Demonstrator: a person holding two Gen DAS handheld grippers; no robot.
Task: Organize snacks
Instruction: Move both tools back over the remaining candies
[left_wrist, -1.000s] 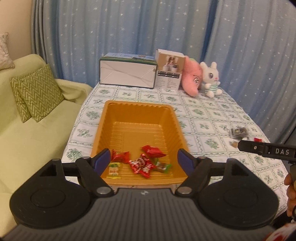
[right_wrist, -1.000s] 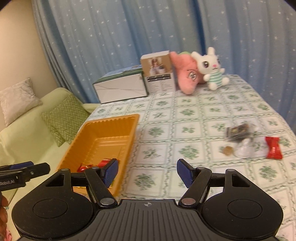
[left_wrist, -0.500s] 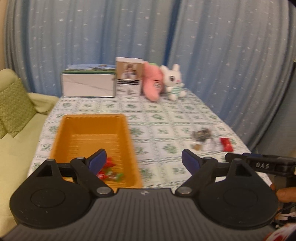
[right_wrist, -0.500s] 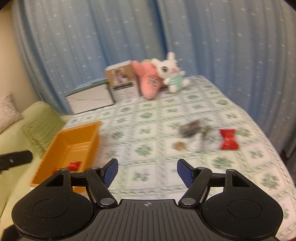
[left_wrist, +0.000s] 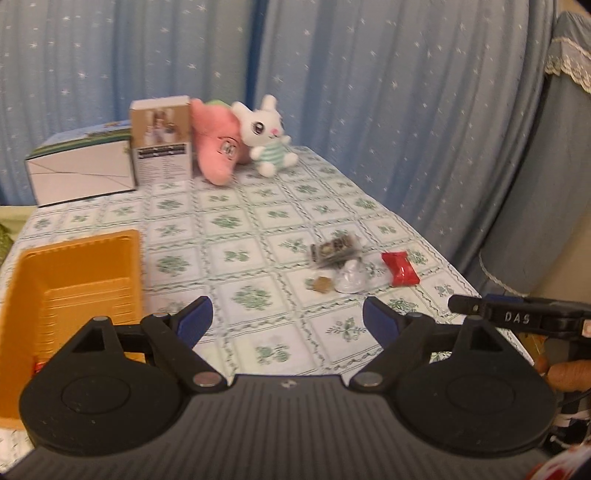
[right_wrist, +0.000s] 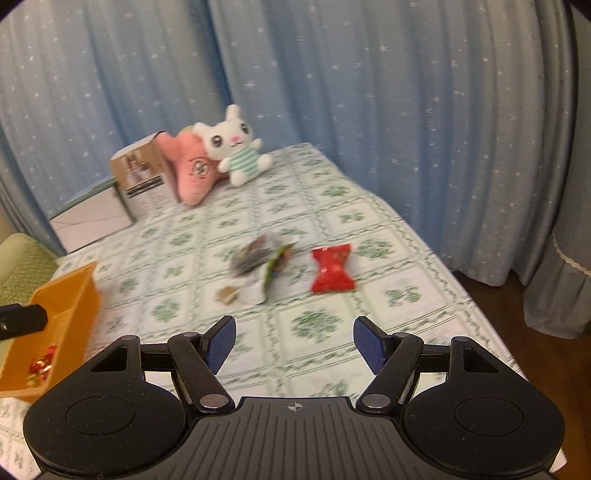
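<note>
An orange tray (left_wrist: 74, 280) sits at the table's left; in the right wrist view (right_wrist: 70, 306) it holds red wrapped snacks (right_wrist: 42, 363). Loose snacks lie right of centre: a red packet (left_wrist: 400, 268) (right_wrist: 332, 267), a dark clear packet (left_wrist: 334, 250) (right_wrist: 255, 254), a white wrapper (left_wrist: 351, 278) (right_wrist: 258, 288) and a small brown piece (left_wrist: 322, 285) (right_wrist: 227, 294). My left gripper (left_wrist: 286, 319) is open and empty, above the table in front of the snacks. My right gripper (right_wrist: 293, 338) is open and empty, facing the red packet; its finger also shows in the left wrist view (left_wrist: 517, 317).
At the table's back stand a white box (left_wrist: 81, 173), a brown carton (left_wrist: 162, 142), a pink plush (left_wrist: 218, 147) and a white bunny plush (left_wrist: 267, 134). Blue starry curtains hang behind. A green sofa (right_wrist: 22, 266) is left of the table. The table's right edge drops to the floor.
Both grippers have swung right, away from the orange tray and toward the loose snacks, which now look larger and nearer. Both stay open and empty.
</note>
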